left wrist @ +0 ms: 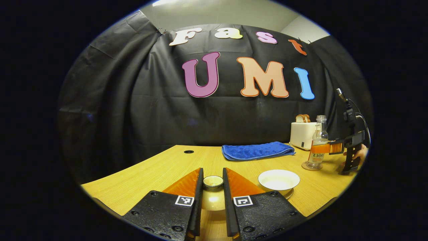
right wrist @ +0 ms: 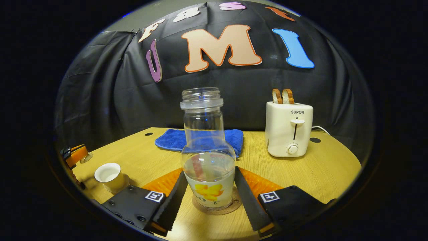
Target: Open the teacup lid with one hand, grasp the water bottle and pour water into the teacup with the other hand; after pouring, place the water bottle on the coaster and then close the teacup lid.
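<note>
Pinching the teacup lid [left wrist: 213,181], left hand-held gripper [left wrist: 213,187] nearly closed.

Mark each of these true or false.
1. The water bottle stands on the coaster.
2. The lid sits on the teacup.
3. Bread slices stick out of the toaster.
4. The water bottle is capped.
1. True: the water bottle is upright on the coaster.
2. False: the teacup is uncovered; the left tongs hold the lid.
3. True: bread slices sit in the toaster.
4. False: its mouth is open.
</note>
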Action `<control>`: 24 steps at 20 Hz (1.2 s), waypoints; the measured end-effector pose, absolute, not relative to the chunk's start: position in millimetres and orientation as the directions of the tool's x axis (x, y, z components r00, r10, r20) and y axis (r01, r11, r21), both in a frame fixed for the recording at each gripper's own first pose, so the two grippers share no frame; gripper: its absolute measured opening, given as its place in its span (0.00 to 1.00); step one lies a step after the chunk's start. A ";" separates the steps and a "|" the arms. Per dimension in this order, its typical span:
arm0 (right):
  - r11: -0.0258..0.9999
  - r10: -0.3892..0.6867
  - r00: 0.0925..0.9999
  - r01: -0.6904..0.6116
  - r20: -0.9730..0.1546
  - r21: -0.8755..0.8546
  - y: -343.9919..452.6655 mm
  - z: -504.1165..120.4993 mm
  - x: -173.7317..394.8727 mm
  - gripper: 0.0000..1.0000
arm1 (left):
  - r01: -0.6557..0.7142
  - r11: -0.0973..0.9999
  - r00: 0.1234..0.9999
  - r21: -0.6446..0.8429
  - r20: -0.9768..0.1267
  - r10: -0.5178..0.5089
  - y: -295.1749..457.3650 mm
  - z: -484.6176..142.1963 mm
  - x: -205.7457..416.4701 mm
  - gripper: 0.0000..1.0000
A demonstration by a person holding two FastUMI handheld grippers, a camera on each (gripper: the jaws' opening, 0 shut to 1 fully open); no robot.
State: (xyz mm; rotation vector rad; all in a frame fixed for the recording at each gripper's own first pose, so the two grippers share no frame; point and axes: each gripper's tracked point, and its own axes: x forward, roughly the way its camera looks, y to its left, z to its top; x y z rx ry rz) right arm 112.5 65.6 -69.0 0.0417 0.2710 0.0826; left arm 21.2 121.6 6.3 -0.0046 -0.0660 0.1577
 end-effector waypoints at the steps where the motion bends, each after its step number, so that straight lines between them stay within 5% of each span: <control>1: 0.996 0.087 0.961 -0.075 -0.263 0.054 64.7 -69.4 110.3 0.88 | -0.154 0.988 0.986 -0.009 0.066 0.154 121.3 5.2 21.8 0.28; 18: 0.995 0.076 0.969 -0.060 -0.235 0.077 52.6 -69.6 77.4 0.88 | -0.135 0.991 0.989 -0.010 0.063 0.136 115.5 7.0 26.1 0.28; 24: 0.994 0.070 0.972 -0.050 -0.223 0.096 47.1 -70.5 60.3 0.88 | -0.051 0.999 0.997 -0.005 0.061 0.052 91.3 6.6 41.0 0.28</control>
